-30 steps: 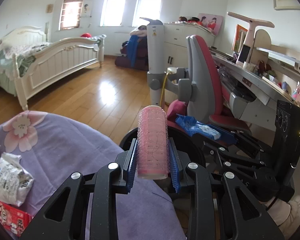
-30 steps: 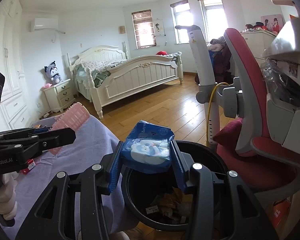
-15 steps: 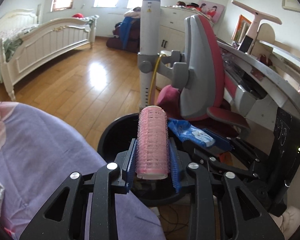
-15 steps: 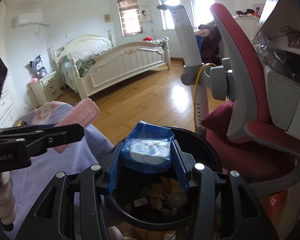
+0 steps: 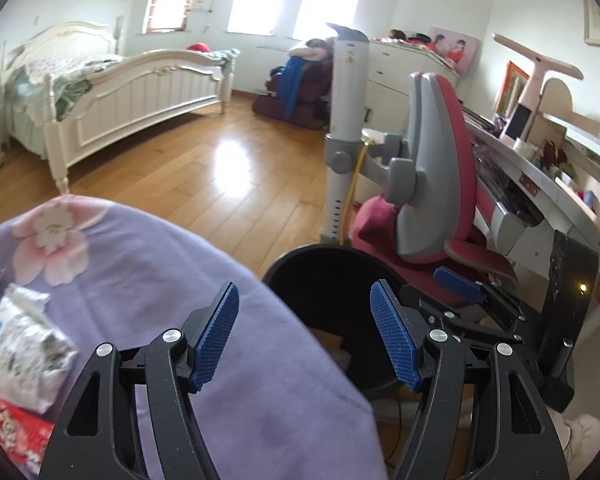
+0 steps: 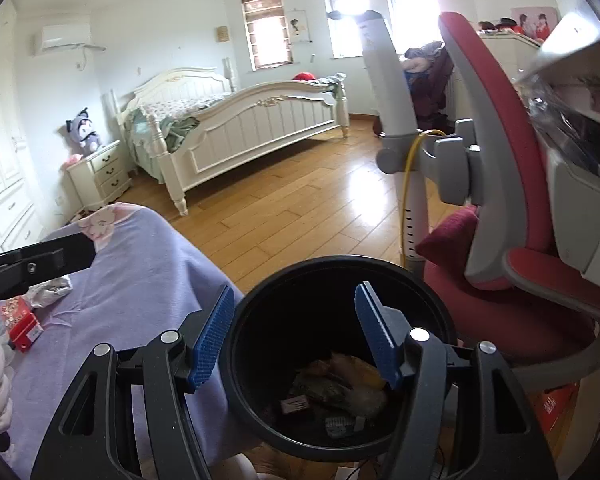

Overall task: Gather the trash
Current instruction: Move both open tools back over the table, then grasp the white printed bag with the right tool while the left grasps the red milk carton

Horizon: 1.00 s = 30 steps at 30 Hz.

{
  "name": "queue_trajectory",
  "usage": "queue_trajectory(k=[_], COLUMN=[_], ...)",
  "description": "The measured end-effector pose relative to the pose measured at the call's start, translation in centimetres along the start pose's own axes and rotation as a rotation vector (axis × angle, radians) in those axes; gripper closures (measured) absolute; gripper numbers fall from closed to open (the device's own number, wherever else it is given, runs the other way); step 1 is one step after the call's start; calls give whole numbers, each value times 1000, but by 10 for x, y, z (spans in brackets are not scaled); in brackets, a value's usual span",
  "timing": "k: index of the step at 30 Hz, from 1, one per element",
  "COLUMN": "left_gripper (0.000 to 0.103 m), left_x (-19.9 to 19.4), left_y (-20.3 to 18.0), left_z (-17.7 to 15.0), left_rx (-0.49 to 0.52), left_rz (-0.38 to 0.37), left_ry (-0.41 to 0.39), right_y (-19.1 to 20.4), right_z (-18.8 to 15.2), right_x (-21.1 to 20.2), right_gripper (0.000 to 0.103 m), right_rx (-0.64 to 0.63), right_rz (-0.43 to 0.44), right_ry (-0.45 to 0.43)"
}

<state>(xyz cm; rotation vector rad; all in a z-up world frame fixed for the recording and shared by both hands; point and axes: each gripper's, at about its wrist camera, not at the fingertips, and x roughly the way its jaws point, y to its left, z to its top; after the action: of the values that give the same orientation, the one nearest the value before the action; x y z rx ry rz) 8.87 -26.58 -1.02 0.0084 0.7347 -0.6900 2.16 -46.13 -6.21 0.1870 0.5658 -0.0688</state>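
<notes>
A black round trash bin (image 6: 340,272) stands on the floor beside the purple-covered surface; it also shows in the left wrist view (image 5: 324,256). Crumpled wrappers and scraps (image 6: 332,388) lie at its bottom. My right gripper (image 6: 296,336) is open and empty right above the bin's mouth. My left gripper (image 5: 304,332) is open and empty over the bin's left rim and the purple cloth (image 5: 148,280). A white crumpled packet (image 5: 20,340) and a red box (image 5: 12,432) lie on the cloth at the left; they also show in the right wrist view (image 6: 24,320).
A red and grey desk chair (image 5: 440,184) stands just right of the bin, with a grey post (image 5: 344,120) behind it. A cluttered desk (image 5: 548,184) runs along the right. A white bed (image 6: 236,120) and nightstand (image 6: 100,172) stand across the wooden floor.
Both grippers opened. The pink hair roller has left my left gripper and the blue packet has left my right gripper. The left gripper pulled back left over the cloth.
</notes>
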Motion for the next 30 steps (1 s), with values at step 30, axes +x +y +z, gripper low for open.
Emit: queue_trajectory(k=[30], left_gripper=[7], left_x=[-95], left_y=[137], left_z=[-86], left_rx=[10], left_rz=[445], left_ry=[123], right_y=[202], right_z=[34], right_x=[39], right_gripper=[22], right_rx=[-303], right_rz=[494], right_ry=[170])
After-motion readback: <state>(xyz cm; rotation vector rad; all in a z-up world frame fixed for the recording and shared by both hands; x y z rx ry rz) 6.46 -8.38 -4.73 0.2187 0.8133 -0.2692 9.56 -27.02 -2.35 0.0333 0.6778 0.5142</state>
